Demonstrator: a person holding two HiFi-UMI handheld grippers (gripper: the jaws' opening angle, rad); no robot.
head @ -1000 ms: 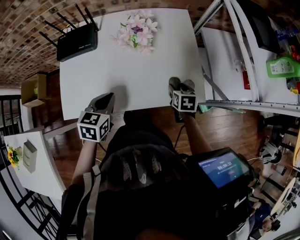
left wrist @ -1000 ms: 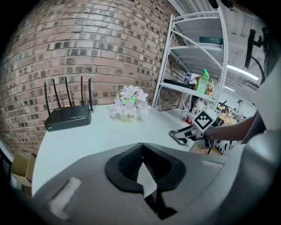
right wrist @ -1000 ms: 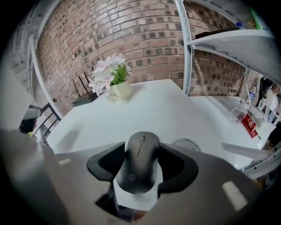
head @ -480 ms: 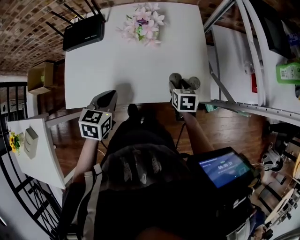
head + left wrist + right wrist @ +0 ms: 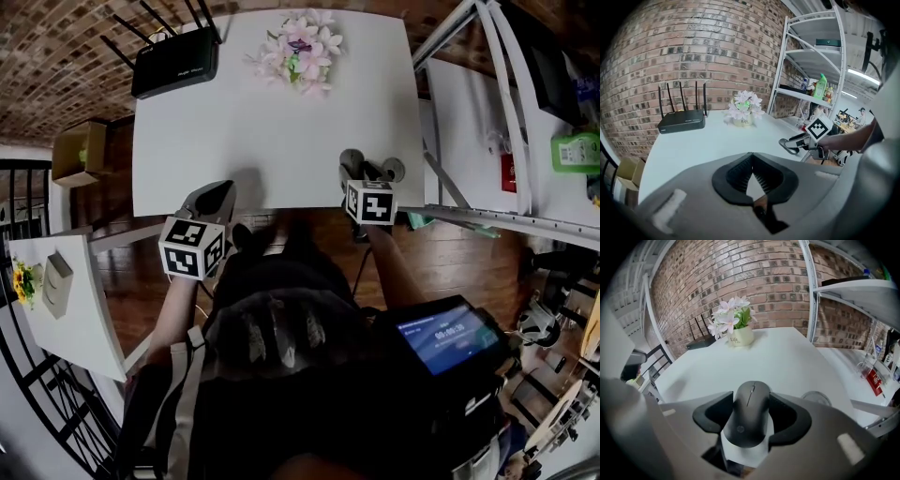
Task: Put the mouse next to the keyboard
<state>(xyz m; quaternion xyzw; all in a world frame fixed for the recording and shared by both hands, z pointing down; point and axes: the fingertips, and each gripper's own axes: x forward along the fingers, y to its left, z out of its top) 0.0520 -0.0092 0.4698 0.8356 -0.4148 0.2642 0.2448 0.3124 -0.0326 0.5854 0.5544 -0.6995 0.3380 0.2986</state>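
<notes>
Right hand-held gripper [image 5: 372,171] clamped on black mouse [image 5: 750,408], at near edge of white surface [image 5: 281,141], well apart from flower pot [image 5: 740,336]. Left hand-held gripper [image 5: 751,161] clenched, nothing between jaws. Router [image 5: 176,62] left of flower pot.

Place: seemed a lab or workroom.
Backdrop: a bare brick wall [image 5: 717,42].
Furniture: white table [image 5: 281,131], white metal shelving [image 5: 806,58] stocked with bottles [image 5: 821,86].
Floor: dark wood floor [image 5: 450,253].
Table held: router [image 5: 176,64], potted flowers [image 5: 305,52].

In the head view the mouse [image 5: 749,420] is indistinct in the right claw [image 5: 371,167], the router [image 5: 176,64] antennas cropped.
</notes>
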